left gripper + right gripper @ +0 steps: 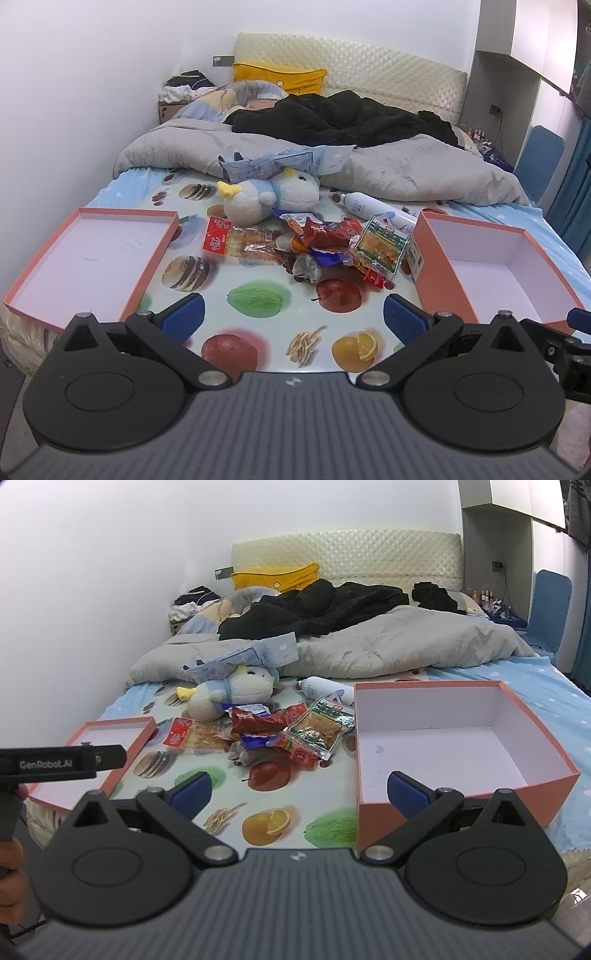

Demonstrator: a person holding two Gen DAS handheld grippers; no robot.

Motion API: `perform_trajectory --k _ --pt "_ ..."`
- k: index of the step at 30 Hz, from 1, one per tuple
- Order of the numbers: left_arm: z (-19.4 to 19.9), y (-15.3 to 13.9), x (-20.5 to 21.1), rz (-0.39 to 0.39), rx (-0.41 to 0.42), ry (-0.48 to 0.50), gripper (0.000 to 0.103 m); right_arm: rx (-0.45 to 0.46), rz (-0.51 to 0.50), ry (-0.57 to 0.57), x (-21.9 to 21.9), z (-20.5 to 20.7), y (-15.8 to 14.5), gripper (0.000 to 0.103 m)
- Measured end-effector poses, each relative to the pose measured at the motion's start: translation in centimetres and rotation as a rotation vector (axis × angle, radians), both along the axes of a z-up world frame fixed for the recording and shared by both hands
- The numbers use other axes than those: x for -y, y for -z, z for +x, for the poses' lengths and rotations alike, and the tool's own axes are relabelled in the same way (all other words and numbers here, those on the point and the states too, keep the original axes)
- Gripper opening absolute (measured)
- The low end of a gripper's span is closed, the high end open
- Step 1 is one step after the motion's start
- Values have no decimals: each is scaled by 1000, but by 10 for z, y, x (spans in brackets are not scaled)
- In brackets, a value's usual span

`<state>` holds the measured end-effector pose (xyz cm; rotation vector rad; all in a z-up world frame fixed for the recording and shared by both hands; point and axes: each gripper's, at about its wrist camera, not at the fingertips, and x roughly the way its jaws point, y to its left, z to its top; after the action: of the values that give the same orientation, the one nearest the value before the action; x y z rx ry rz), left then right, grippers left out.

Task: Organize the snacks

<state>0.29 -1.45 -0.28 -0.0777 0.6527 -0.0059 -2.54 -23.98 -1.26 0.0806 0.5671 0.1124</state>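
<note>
A pile of snack packets (314, 243) lies on the fruit-print mat in the middle of the bed; it also shows in the right wrist view (280, 731). A green-edged packet (382, 245) lies at its right. A shallow pink box lid (92, 258) sits left, a deeper pink box (495, 266) right, both empty. My left gripper (293, 319) is open and empty, short of the pile. My right gripper (299, 794) is open and empty, its right finger over the deep box's (443, 738) near wall.
A plush penguin (269, 197) and a white bottle (365, 205) lie just behind the pile. A grey duvet (406, 173) and black clothes cover the far bed. The left gripper's body (62, 762) shows at the left of the right wrist view.
</note>
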Motion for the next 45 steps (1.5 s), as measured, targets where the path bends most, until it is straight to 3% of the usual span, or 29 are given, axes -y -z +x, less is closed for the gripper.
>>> perform_trajectory --k 45 --pt "6 8 0 -2 -34 4 103 -32 32 0 -8 7 5 103"
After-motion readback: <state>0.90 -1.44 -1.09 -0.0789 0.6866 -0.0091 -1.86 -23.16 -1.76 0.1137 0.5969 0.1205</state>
